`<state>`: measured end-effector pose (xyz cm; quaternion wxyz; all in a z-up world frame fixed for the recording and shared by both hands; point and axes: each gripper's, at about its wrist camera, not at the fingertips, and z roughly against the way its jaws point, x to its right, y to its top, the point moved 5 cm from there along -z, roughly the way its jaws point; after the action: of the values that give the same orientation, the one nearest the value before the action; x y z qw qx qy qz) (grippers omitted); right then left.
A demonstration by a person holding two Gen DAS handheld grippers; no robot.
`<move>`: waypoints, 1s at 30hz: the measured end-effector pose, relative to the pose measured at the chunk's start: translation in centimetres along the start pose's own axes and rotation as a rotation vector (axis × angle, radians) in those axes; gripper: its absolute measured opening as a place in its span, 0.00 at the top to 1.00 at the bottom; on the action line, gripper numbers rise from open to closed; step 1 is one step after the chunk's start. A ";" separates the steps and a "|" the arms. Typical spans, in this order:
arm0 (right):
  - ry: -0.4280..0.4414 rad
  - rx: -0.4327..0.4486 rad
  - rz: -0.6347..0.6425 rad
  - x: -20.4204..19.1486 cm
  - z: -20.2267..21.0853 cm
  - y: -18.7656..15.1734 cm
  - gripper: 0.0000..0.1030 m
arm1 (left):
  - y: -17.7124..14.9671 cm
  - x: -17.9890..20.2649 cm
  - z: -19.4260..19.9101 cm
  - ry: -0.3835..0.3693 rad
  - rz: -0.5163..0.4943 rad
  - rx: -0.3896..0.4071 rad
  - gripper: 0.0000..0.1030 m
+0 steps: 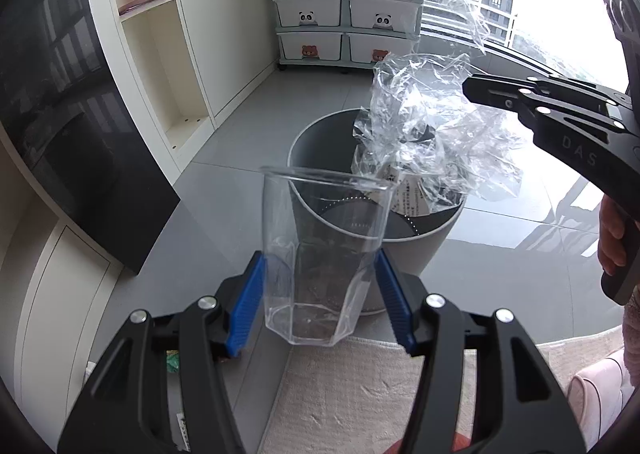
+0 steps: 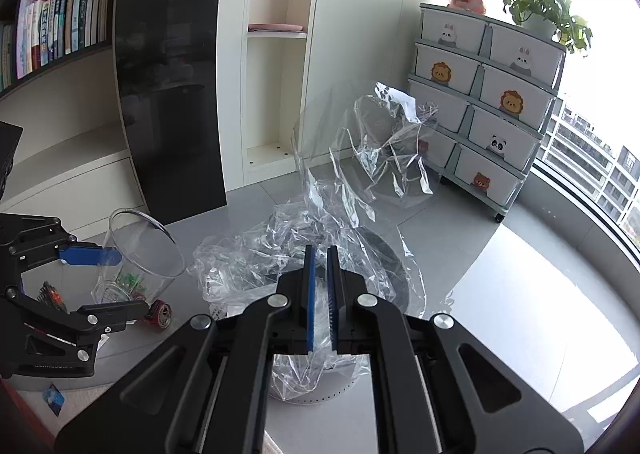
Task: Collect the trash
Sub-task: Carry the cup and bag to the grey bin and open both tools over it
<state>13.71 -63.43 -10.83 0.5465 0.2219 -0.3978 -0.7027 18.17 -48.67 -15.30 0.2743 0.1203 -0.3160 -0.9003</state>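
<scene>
- The left gripper (image 1: pixel 320 294) has its blue pads (image 1: pixel 248 306) pressed against both sides of a clear plastic cup (image 1: pixel 324 250), which stands upright between them, mouth up.
- The right wrist view shows the same cup (image 2: pixel 140 250) from the side, one blue pad across its wall, held above the floor.
- The right gripper (image 2: pixel 321 294) is clenched on a crumpled clear wrapper (image 2: pixel 320 214); the film runs out from between the two nearly touching pads and billows forward.
- In the left wrist view the wrapper (image 1: pixel 424 126) hangs from the right gripper's (image 1: pixel 476 90) tip over the bin's far right rim, with a printed label showing through it.
- A hand (image 1: pixel 612 234) grips that tool's handle at the right edge.
- Below the left gripper lies a pale rug (image 1: pixel 360 386) on grey tiles.
- Small litter lies on the floor under the cup: a red tape roll (image 2: pixel 160 312), a dark packet (image 2: pixel 52 296) and a blue scrap (image 2: pixel 54 398).
- The bin (image 1: pixel 416 254), grey and round, stands just beyond the cup; its inside looks dark.
- Behind it are a white shelf unit (image 1: pixel 160 66) and a glossy black panel (image 1: pixel 80 114).
- Farther back stands a drawer chest (image 2: pixel 488 102) with animal stickers, a plant (image 2: pixel 548 6) on top, beside a bright window (image 2: pixel 600 158).
</scene>
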 end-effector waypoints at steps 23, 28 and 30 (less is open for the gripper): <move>-0.078 0.014 0.013 2.7 -0.8 0.0 0.58 | 4.3 1.7 -4.5 -0.048 -0.017 -0.003 0.46; -0.111 0.016 0.011 4.0 0.0 -0.1 0.58 | 6.1 2.8 -5.9 -0.058 -0.025 0.005 0.45; -0.118 0.014 0.006 4.5 0.0 -0.2 0.58 | 6.4 3.1 -6.5 -0.071 -0.024 -0.003 0.44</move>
<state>12.22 -67.62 -10.41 0.5226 0.1826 -0.4352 -0.7100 20.88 -57.90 -16.39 0.2523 0.0916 -0.3226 -0.9077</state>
